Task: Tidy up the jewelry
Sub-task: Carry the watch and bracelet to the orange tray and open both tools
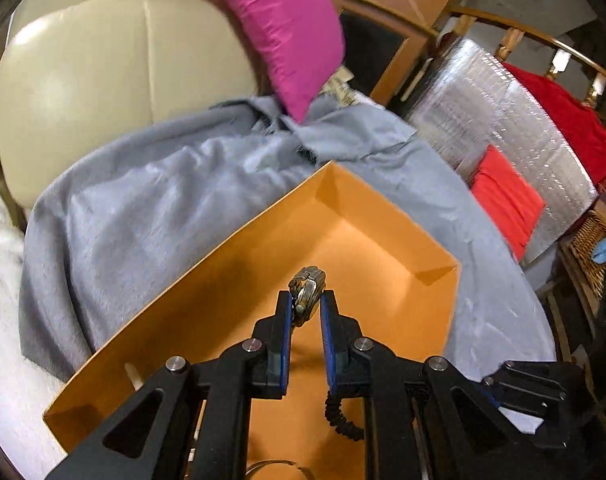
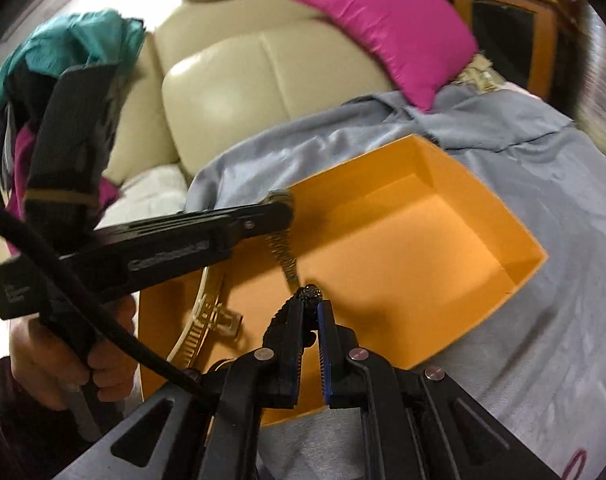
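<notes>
An open orange box [image 1: 239, 248] lies on a grey blanket. My left gripper [image 1: 306, 300] hangs over the box's inside, shut on a metal watch [image 1: 309, 282] whose case pokes out past the pads. In the right wrist view the left gripper [image 2: 281, 206] reaches in from the left and the watch's metal band [image 2: 282, 254] dangles toward the orange box [image 2: 423, 240] floor. My right gripper [image 2: 311, 305] is above the box's near part, shut on a black beaded bracelet [image 2: 309, 293]. A black beaded strand [image 1: 339, 416] shows under the left gripper.
Bangles and a clear clip [image 2: 219, 320] lie in the box's left end. The grey blanket [image 1: 143, 216] covers a cream sofa [image 1: 103, 80] with a pink cushion [image 1: 287, 28]. A silver wrapped block [image 1: 503, 120] and red cloth stand right. A person's hand [image 2: 55, 360] grips the left handle.
</notes>
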`<state>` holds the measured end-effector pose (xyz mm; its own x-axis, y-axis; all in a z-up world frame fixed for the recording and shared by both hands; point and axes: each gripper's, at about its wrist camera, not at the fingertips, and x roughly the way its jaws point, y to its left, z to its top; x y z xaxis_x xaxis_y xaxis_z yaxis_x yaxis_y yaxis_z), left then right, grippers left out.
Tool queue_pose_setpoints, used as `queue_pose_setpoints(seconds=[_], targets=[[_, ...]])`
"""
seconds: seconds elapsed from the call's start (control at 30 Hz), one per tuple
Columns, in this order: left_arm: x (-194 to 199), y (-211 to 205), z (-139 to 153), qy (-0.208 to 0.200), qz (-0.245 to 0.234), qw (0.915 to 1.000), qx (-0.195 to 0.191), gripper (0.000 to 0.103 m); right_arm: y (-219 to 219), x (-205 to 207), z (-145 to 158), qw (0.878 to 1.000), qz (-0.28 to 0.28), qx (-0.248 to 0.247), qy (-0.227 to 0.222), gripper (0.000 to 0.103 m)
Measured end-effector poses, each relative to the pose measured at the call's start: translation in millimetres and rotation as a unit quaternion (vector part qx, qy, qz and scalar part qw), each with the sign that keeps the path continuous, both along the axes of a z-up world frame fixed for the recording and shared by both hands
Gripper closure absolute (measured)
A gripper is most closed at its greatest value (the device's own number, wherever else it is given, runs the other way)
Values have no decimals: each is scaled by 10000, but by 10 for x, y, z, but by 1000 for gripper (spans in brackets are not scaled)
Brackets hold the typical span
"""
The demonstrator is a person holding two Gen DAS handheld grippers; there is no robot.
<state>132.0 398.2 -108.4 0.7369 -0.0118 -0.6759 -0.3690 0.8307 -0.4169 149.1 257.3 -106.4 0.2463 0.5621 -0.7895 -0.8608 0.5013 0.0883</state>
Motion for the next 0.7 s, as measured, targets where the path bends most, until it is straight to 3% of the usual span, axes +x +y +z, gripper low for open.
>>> queue_pose_setpoints(seconds=[0.53,0.7], targets=[[88,203,-329,907,441,9949,63,92,361,-48,-324,9907,421,-1294,-70,94],[127,175,-359,1098,455,9928,167,92,318,70,-354,9901,214,-1382,95,75]])
